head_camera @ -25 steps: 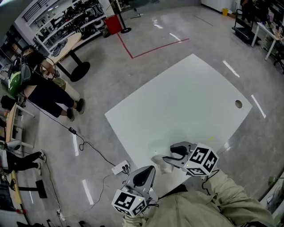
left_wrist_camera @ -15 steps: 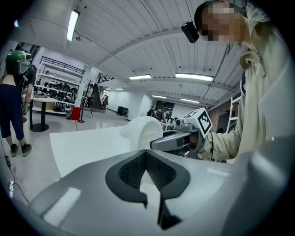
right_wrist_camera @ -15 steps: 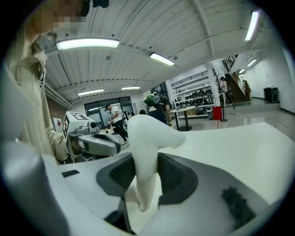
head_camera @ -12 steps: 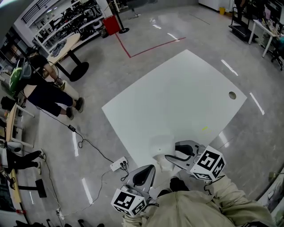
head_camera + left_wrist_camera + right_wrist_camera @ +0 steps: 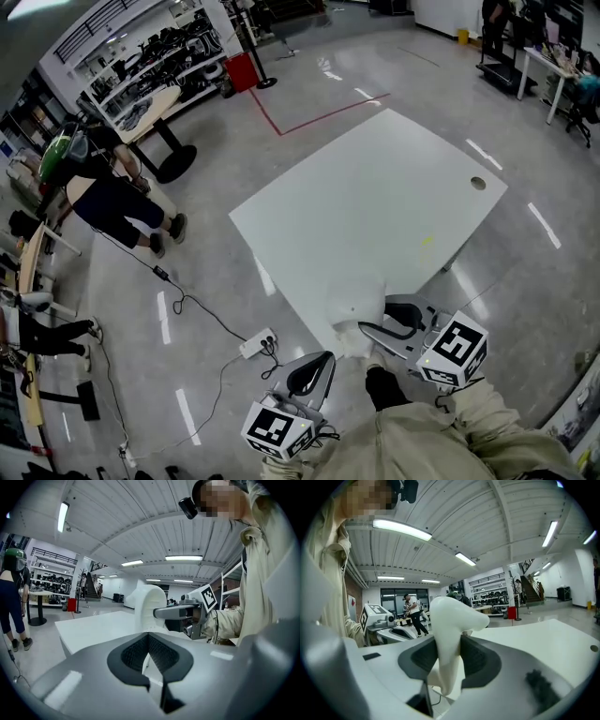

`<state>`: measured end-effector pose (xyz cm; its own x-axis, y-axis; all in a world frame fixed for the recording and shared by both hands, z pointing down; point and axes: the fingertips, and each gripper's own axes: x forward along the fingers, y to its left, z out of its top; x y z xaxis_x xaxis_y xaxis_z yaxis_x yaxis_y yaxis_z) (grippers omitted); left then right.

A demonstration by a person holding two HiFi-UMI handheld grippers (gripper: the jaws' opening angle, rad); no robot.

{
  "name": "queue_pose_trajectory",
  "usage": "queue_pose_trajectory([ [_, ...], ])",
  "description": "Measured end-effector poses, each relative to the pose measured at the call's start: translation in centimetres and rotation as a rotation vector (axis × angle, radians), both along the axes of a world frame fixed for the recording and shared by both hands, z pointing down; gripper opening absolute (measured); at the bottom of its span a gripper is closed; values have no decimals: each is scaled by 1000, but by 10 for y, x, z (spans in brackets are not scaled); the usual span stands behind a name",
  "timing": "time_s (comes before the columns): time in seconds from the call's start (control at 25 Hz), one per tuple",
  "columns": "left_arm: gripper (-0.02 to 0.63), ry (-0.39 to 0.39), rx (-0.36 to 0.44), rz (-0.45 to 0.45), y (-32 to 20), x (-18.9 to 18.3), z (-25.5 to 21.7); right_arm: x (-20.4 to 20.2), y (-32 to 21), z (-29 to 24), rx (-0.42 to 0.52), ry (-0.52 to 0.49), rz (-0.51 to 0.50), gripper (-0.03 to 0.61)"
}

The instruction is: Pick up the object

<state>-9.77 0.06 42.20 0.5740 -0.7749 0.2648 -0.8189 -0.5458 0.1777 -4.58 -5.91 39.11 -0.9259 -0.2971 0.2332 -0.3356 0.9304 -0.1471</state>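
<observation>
A white, curved, smooth object (image 5: pixel 449 620) stands upright between the pads of my right gripper (image 5: pixel 447 654), which is shut on its lower stem. In the head view the right gripper (image 5: pixel 364 330) holds this white object (image 5: pixel 349 339) at the near corner of the white table (image 5: pixel 375 206); I cannot tell whether it touches the tabletop. My left gripper (image 5: pixel 317 360) hangs below the table's corner, over the floor, with its pads together and nothing between them. From the left gripper (image 5: pixel 149 654), the object (image 5: pixel 149 605) shows ahead, clamped by the right gripper (image 5: pixel 174 613).
A small round hole (image 5: pixel 478 183) and a yellow mark (image 5: pixel 428 240) are on the table. A power strip (image 5: pixel 255 345) with its cable lies on the floor by the near corner. A person (image 5: pixel 112 192) stands at the left by a round table (image 5: pixel 150 105).
The right gripper with the white object has drifted slightly right and back, from over the tabletop to its near corner. The left gripper has barely moved.
</observation>
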Motion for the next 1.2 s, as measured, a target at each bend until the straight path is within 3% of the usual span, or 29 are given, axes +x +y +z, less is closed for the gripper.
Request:
queue_pose_trajectory([
  [0.52, 5, 30, 21, 27, 160, 24, 1, 35, 164, -12, 28, -30, 97, 141],
  [0.72, 5, 31, 48, 23, 174, 50, -14, 65, 183, -29, 57, -31, 106, 141],
  [1.2, 5, 13, 51, 42, 180, 66, -29, 75, 198, -40, 54, -41, 92, 141],
])
